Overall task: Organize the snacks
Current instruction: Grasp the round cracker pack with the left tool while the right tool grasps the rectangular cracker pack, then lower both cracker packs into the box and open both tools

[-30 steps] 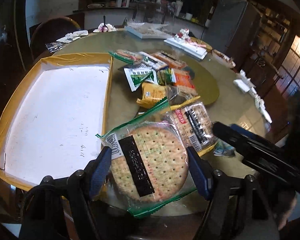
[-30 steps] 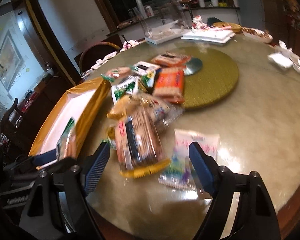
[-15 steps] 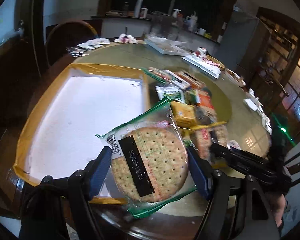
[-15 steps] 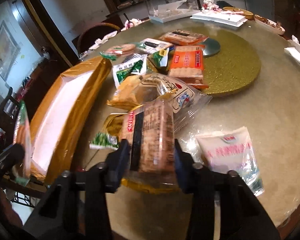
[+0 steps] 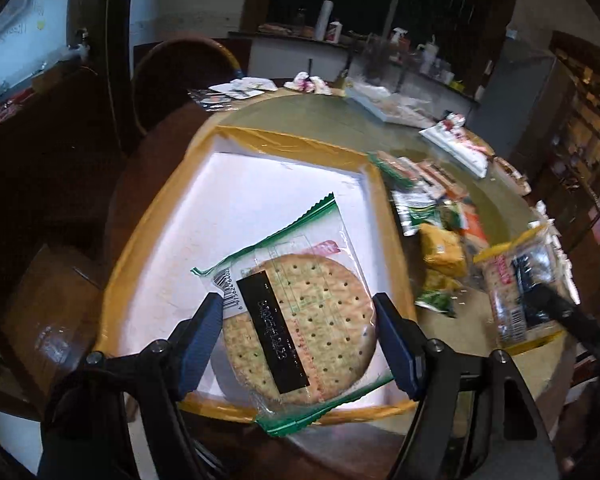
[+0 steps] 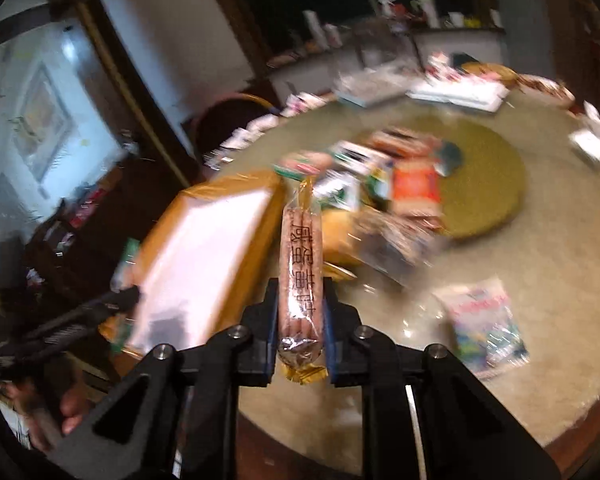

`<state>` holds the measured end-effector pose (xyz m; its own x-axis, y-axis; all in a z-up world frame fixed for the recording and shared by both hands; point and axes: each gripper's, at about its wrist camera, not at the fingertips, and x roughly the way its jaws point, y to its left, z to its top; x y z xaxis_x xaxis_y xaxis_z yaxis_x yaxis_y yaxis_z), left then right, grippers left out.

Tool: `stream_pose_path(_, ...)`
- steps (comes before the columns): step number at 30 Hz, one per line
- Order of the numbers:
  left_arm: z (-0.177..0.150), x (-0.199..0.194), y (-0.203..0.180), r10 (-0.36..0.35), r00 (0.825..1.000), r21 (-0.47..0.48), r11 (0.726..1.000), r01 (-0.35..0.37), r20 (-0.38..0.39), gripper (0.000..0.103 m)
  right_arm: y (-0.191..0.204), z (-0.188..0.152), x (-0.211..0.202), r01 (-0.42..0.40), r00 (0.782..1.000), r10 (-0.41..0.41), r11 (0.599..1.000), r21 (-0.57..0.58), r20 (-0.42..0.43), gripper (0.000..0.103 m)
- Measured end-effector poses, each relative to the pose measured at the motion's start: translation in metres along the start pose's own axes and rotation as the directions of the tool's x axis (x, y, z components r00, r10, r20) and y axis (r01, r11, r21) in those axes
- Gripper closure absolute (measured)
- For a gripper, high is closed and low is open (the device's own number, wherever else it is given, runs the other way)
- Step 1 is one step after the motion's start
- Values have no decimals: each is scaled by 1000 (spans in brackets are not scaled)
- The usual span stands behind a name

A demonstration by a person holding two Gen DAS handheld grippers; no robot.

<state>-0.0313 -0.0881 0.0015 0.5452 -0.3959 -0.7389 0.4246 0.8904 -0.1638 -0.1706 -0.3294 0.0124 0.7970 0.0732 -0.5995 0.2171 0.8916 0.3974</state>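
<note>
My left gripper (image 5: 298, 312) is shut on a round cracker pack (image 5: 320, 280) with green edges and holds it flat over the near end of the white tray (image 5: 260, 184) with the yellow rim. My right gripper (image 6: 300, 292) has its jaws closing, and the pads press on a long cracker pack (image 6: 300, 248) with gold ends. That pack stands edge-on, lifted off the table beside the tray (image 6: 204, 248). It also shows at the right of the left wrist view as the cracker pack (image 5: 516, 280). A pile of snack packs (image 6: 380, 184) lies behind it.
A white and blue packet (image 6: 484, 320) lies alone on the round table near its front edge. A green turntable (image 6: 484, 184) sits in the middle. Trays and dishes (image 6: 456, 92) crowd the far side, with a chair (image 5: 188, 76) behind the tray. A hand (image 6: 60, 412) shows at the lower left.
The left gripper carried the round cracker pack leftward from the table to over the tray. The right gripper shut on the long cracker pack and lifted it off the pile.
</note>
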Motion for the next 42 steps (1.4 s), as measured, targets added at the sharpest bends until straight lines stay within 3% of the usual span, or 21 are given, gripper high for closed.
stream_pose_path(6,0,12,21,67,997,36,997,-67,-23,28,56,7,43,-190,980,188,981,-32,-65,83)
stream_pose_path(9,-1,19,34,92,995,36,995,-90,-50,28,75,5,71,-238,966,234,971,-23,-107,83)
stream_pose_path(11,0,20,41,91,994,34,995,-89,-61,28,81,0,94,-289,945,288,957,20,-153,83)
stream_pose_path(16,3,31,40,106,988,94,991,-96,-108,28,86,-12,126,-325,919,333,943,75,-211,83)
stream_pose_path(23,2,49,40,93,977,108,991,-73,-193,28,81,-24,134,-289,921,297,955,69,-252,82)
stream_pose_path(25,-1,52,41,78,973,102,993,-57,-216,28,83,-24,131,-263,930,264,964,41,-254,77)
stream_pose_path(26,0,51,42,68,973,89,995,-49,-222,28,84,-23,128,-238,940,234,971,13,-247,65)
stream_pose_path(28,1,42,48,14,981,22,1000,-10,-196,27,88,-22,119,-215,953,202,976,-32,-228,52)
stream_pose_path(30,2,34,53,-23,987,-45,999,16,-160,25,90,-19,109,-181,968,166,981,-67,-187,27)
stream_pose_path(32,1,26,53,-9,993,-94,996,-2,-120,25,91,-17,94,-137,985,123,985,-109,-125,26)
stream_pose_path(35,-5,16,35,76,994,-28,997,-78,-78,25,87,-18,75,-103,993,93,984,-147,-79,26)
stream_pose_path(37,-9,9,16,96,993,38,995,-93,-67,25,78,-20,60,-78,996,72,987,-140,-54,24)
stream_pose_path(39,-10,0,0,81,996,74,994,-79,-29,25,64,-22,46,-68,998,66,990,-120,-23,19)
stream_pose_path(42,-17,-9,-35,-19,1000,153,988,18,7,25,39,-29,26,-16,1000,17,995,-94,5,18)
